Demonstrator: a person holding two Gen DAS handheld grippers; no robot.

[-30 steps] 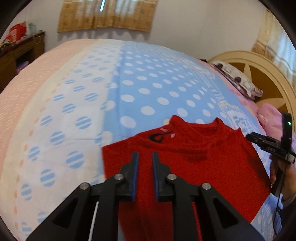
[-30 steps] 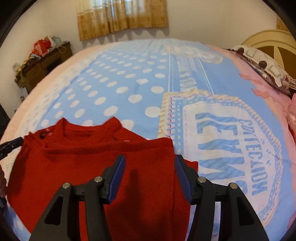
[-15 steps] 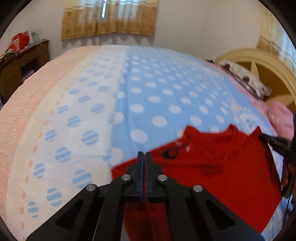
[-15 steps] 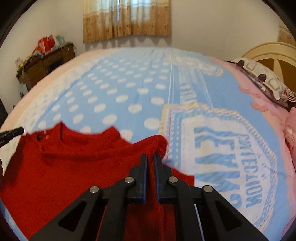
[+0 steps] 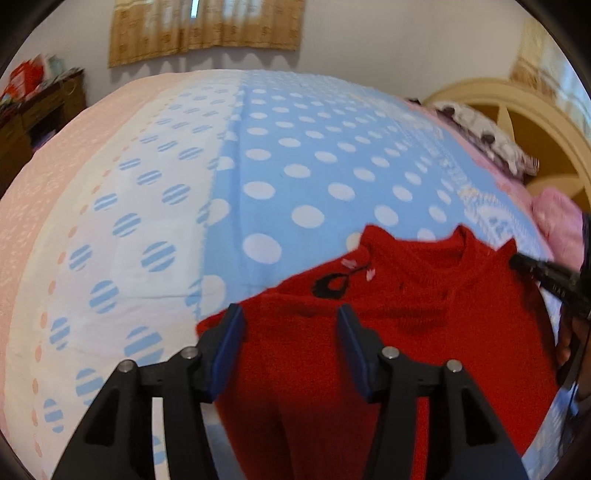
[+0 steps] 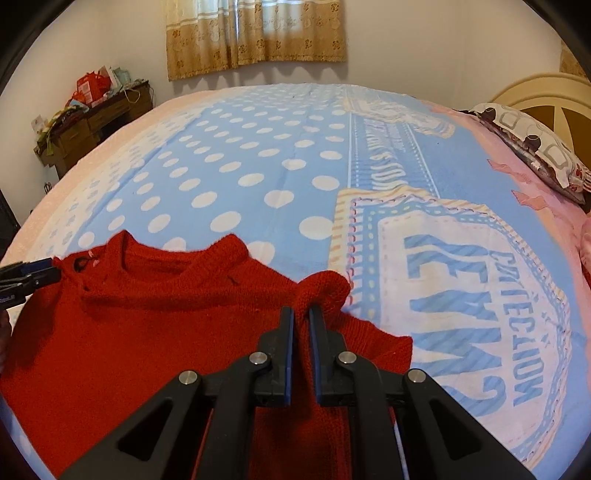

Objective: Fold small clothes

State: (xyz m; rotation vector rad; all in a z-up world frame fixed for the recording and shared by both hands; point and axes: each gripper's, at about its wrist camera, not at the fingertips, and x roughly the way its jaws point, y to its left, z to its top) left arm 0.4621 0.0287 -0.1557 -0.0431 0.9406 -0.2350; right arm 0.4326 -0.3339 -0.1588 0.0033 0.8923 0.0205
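Note:
A small red knit sweater [image 5: 424,332] lies on the bed with its neck hole away from me and a black mark near its left shoulder. My left gripper [image 5: 290,319] is open, its jaws spread over the sweater's left edge and holding nothing. My right gripper [image 6: 303,317] is shut on a bunched fold of the sweater [image 6: 147,332] at its right shoulder, lifting it slightly. The right gripper's tip [image 5: 546,277] shows at the right of the left wrist view, and the left gripper's tip [image 6: 26,277] at the left of the right wrist view.
The bed [image 6: 258,155] has a blue polka-dot cover with a printed patch [image 6: 461,288] on the right. A patterned pillow [image 6: 535,147] and cream headboard [image 5: 524,110] are at the right. A cluttered wooden dresser [image 6: 92,118] stands at the far left under curtains [image 6: 255,33].
My left gripper closed half a second ago and has now opened wide over the sweater's left edge. My right gripper closed on the right shoulder and stays shut on it.

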